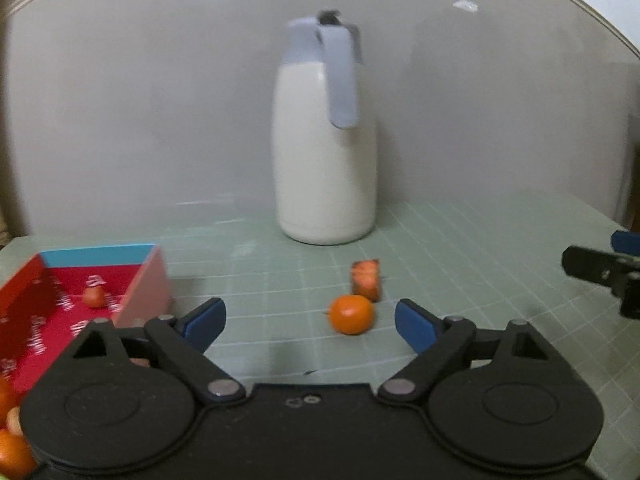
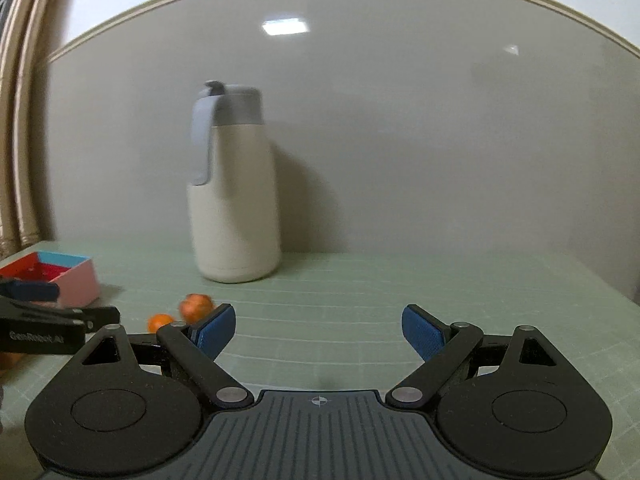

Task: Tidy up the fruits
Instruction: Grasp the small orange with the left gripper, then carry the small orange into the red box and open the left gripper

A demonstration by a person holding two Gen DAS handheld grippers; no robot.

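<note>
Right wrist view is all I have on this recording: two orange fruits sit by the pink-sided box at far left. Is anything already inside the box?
Observer: Yes. The left wrist view looks down into the red box, and a small reddish fruit lies on its floor.
Operator: Are those two loose fruits the same kind?
Observer: No. The nearer one is a round orange; the one behind it is a blocky, reddish-orange piece.
Operator: Is the left gripper holding anything?
Observer: No. The left gripper is open and empty, with the round orange just ahead, toward its right finger.
Operator: More fruit elsewhere?
Observer: Yes, more orange fruits show at the bottom left edge of the left wrist view.
</note>
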